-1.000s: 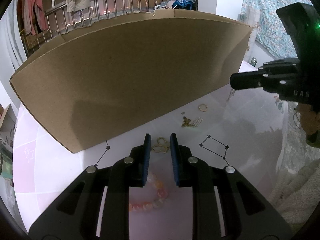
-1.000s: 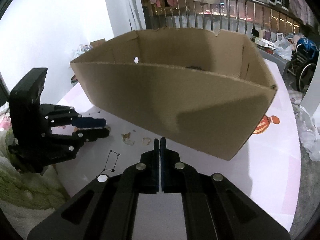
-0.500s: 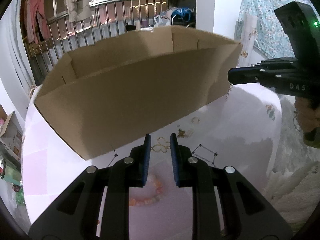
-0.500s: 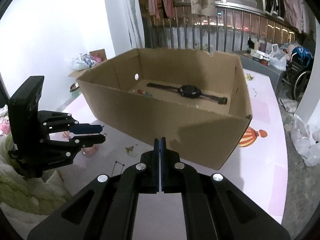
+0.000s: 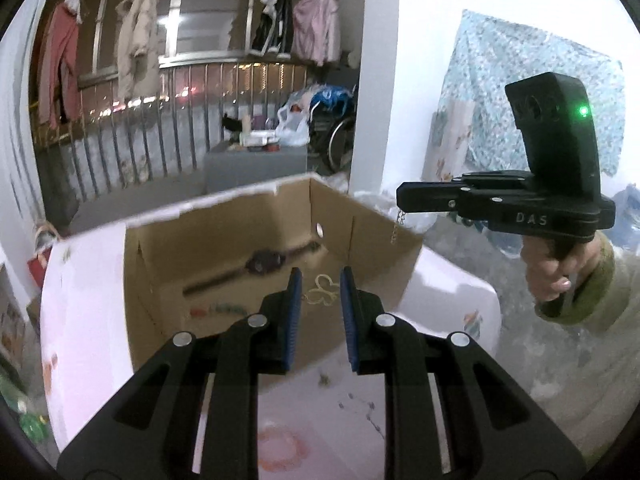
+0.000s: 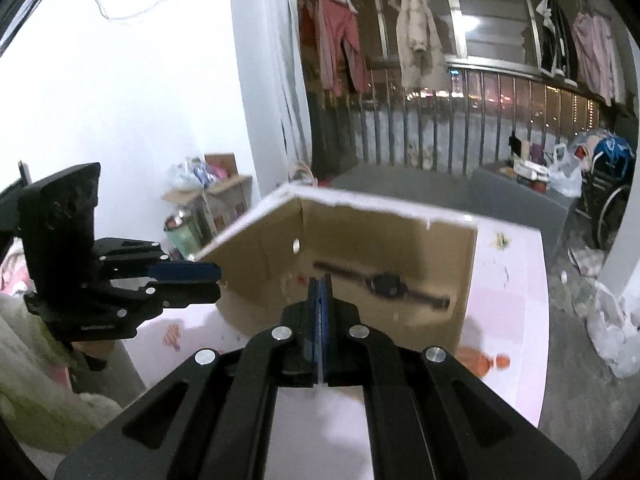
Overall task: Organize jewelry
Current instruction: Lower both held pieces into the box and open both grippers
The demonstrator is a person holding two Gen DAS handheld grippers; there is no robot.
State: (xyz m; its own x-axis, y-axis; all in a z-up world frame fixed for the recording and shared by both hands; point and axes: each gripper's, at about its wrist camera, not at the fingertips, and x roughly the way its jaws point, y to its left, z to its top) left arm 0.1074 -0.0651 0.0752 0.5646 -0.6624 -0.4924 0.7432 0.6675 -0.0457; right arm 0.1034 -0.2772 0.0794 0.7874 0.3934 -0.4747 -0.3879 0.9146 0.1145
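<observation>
We hold both grippers raised above the near wall of the cardboard box, pointing down into it. The left gripper keeps a narrow gap between its fingers, and a gold clover necklace shows in that gap; blur leaves us unable to tell whether it is pinched. The right gripper is fully closed, and a thin chain dangles from its tips in the left view. Inside the box a black watch lies flat, long axis running across the floor. Judgement: both loads hang over the box, so release is the next call. A pink bracelet lies on the pink table, nearer the left gripper. Clothes hang beyond.
</observation>
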